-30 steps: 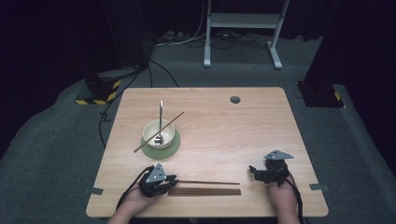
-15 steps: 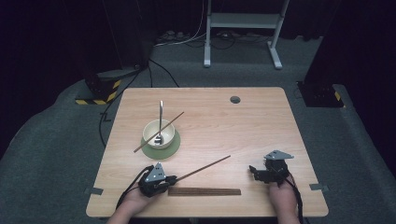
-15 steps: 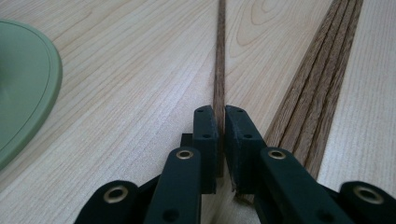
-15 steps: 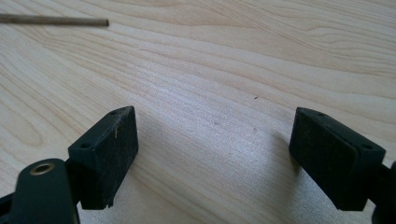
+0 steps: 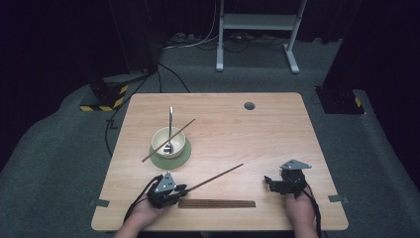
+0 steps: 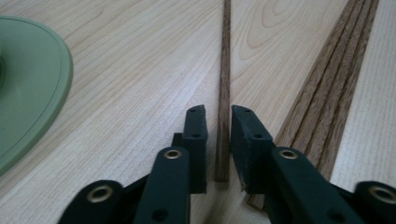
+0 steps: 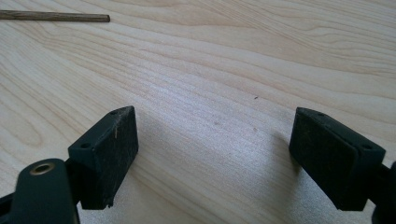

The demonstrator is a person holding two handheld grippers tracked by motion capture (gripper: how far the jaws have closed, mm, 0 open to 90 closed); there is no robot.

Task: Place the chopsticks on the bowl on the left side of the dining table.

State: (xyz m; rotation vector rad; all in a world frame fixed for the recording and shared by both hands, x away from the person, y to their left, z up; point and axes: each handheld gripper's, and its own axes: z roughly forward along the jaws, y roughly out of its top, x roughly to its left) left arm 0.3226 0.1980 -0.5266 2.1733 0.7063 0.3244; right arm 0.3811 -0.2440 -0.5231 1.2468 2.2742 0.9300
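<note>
My left gripper [image 6: 218,109] has its fingers [image 6: 196,135] drawn in narrow on a dark wooden chopstick [image 6: 224,70]. The stick's butt end sits between the two pads. In the left gripper view it runs straight up the middle of the frame. A hairline of light shows along the left pad, so I can't vouch for how firm the pinch is.

Just right of the fingers in that view, a row of matching sticks [image 6: 334,93] lies side by side on the tabletop [image 6: 130,70], slanting toward the upper right. The rim of a green saucer [image 6: 32,93] fills the left edge.

In the high view, the left gripper [image 5: 183,188] is at lower left of centre, my hand [image 5: 148,210] behind it. The held chopstick [image 5: 215,176] angles up and to the right from it. The row of sticks [image 5: 217,203] lies level just below it, near the tabletop's [image 5: 277,129] bottom edge.

Above the left gripper a pale bowl [image 5: 156,144] stands on the green saucer [image 5: 184,157]. A metal utensil [image 5: 171,119] stands in the bowl with its handle pointing up the frame. A second chopstick [image 5: 185,126] lies slanted across the bowl's rim.

My right gripper [image 7: 214,112] has its fingers [image 7: 107,140] spread wide with bare wood between them, gripping nothing. The chopstick's tip [image 7: 56,17] shows at the upper left of the right gripper view. In the high view the right gripper [image 5: 267,182] sits at lower right, pointing left, well apart from the sticks. A small round hole [image 5: 249,105] marks the tabletop's upper right.
</note>
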